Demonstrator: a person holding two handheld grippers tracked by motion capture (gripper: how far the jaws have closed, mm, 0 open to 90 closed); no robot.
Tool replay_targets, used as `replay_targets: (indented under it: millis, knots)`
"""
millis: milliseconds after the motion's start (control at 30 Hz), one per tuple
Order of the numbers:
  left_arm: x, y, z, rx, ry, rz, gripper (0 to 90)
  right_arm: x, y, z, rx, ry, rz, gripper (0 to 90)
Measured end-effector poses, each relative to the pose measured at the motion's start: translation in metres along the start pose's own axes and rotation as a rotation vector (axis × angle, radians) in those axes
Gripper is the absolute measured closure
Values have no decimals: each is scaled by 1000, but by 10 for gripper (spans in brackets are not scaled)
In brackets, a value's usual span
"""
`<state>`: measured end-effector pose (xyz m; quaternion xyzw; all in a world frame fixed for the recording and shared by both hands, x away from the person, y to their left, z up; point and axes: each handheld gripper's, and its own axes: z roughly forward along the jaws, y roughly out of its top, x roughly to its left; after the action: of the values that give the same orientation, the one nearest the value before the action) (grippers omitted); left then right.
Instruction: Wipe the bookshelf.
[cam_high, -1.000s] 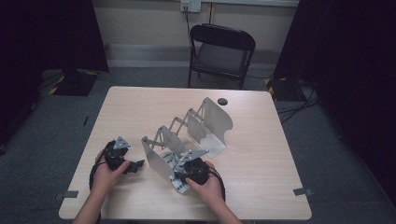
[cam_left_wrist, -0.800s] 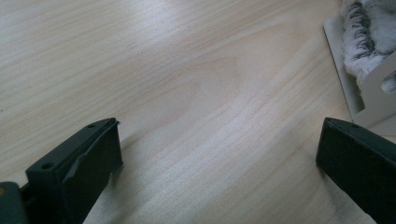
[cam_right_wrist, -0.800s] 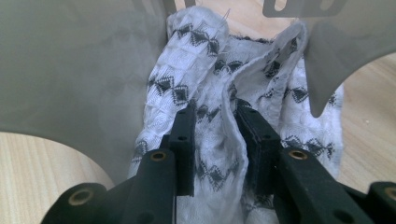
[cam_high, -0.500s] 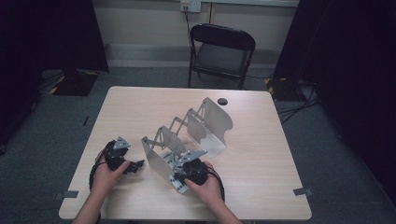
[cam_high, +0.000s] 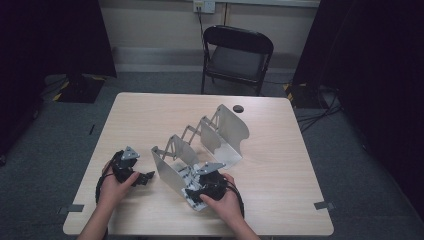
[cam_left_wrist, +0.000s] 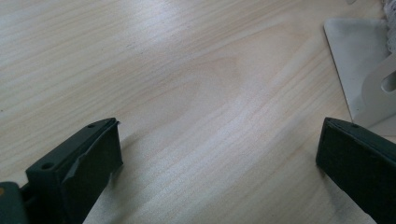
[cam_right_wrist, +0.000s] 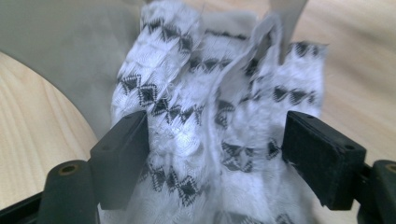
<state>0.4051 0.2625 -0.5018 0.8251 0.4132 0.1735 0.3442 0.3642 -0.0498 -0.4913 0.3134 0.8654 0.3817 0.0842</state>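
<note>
Right gripper (cam_right_wrist: 215, 140) at the near end plate of the grey metal accordion rack (cam_high: 200, 145), its jaws having just opened wide; a white cloth with black diamond pattern (cam_right_wrist: 210, 112) lies between them against the plate, the pads no longer pressing it. Left gripper (cam_left_wrist: 217, 154) rests apart on the wooden table (cam_high: 280, 150), jaws spread wide over bare wood, holding nothing.
</note>
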Motion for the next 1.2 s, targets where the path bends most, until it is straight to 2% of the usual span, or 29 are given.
replay_targets:
  millis: [100, 167, 267, 333, 433, 467, 533, 733, 833, 1067, 1200]
  knots:
    - [0, 0, 0, 0, 0, 0, 0, 1, 0, 1, 5, -7, -7, 256]
    - [0, 0, 0, 0, 0, 0, 0, 2, 2, -2, 20, 25, -30, 453]
    - [0, 0, 0, 0, 0, 0, 0, 5, 4, -2, 34, 56, -62, 598]
    - [0, 0, 0, 0, 0, 0, 0, 6, 6, -2, 42, 72, -59, 685]
    - [0, 0, 0, 0, 0, 0, 0, 6, 9, -2, 57, 95, -50, 747]
    - [0, 0, 0, 0, 0, 0, 0, 6, 9, -2, 57, 95, -50, 747]
    - [0, 0, 0, 0, 0, 0, 0, 4, 11, -4, 51, 135, -16, 769]
    - [0, 0, 0, 0, 0, 0, 0, 3, 24, -21, 4, 178, 3, 775]
    - [0, 0, 0, 0, 0, 0, 0, 5, 34, -30, -18, 202, 7, 775]
    - [0, 0, 0, 0, 0, 0, 0, 6, 59, -51, -83, 223, 10, 774]
    - [0, 0, 0, -1, 0, -1, 0, 6, 78, -63, -119, 247, 2, 772]
